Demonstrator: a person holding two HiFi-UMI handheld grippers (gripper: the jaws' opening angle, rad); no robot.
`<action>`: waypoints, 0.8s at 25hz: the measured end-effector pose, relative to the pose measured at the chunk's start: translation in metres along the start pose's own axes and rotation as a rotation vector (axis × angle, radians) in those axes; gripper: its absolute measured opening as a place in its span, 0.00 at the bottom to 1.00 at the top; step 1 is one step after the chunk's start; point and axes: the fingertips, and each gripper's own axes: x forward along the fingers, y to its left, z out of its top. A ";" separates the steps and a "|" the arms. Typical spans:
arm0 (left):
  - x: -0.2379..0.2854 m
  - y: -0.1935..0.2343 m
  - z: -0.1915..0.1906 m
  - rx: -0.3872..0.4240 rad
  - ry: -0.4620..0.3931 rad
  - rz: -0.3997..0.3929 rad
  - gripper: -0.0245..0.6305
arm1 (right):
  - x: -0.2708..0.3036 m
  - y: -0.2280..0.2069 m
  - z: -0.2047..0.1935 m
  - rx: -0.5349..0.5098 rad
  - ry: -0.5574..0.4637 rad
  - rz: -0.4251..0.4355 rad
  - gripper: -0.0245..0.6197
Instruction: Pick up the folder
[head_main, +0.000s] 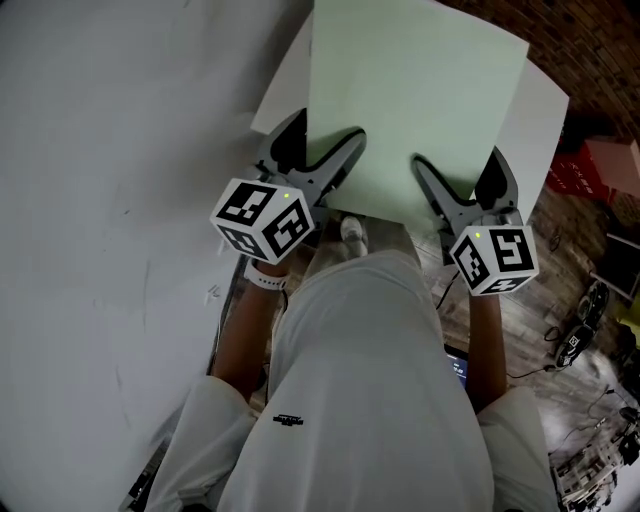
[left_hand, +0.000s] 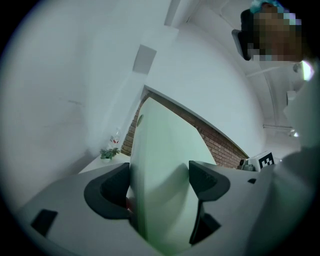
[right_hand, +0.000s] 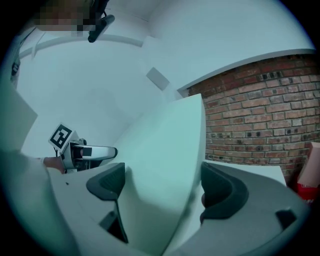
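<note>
Looking down from the head camera, I begin at the left with the left gripper (head_main: 318, 152), its marker cube (head_main: 265, 218) facing up at me. Its own view shows both pads pressed on the folder (head_main: 415, 110), with the sheet bowed across the gap between them. The pale green folder is in the middle, raised off the white table (head_main: 545, 105) and tilted. Its near edge is carried by the two tools and its far corners hang free over the tabletop. To the right, the right gripper (head_main: 462, 178) clamps that same near edge. Its jaws stand wide yet are closed on the folder, which fills the space between the pads in that gripper's view. Behind it I see a brick wall (right_hand: 260, 115). At the far right, on the floor, are a red box (head_main: 600, 165) and loose cables (head_main: 575, 340).
</note>
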 end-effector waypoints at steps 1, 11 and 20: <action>-0.005 -0.002 0.001 0.000 -0.018 0.003 0.62 | -0.003 0.003 0.003 -0.013 -0.006 0.005 0.78; -0.046 -0.024 0.017 0.043 -0.116 0.031 0.62 | -0.027 0.029 0.022 -0.067 -0.075 0.046 0.78; -0.081 -0.038 0.028 0.084 -0.194 0.045 0.62 | -0.044 0.055 0.037 -0.106 -0.134 0.093 0.78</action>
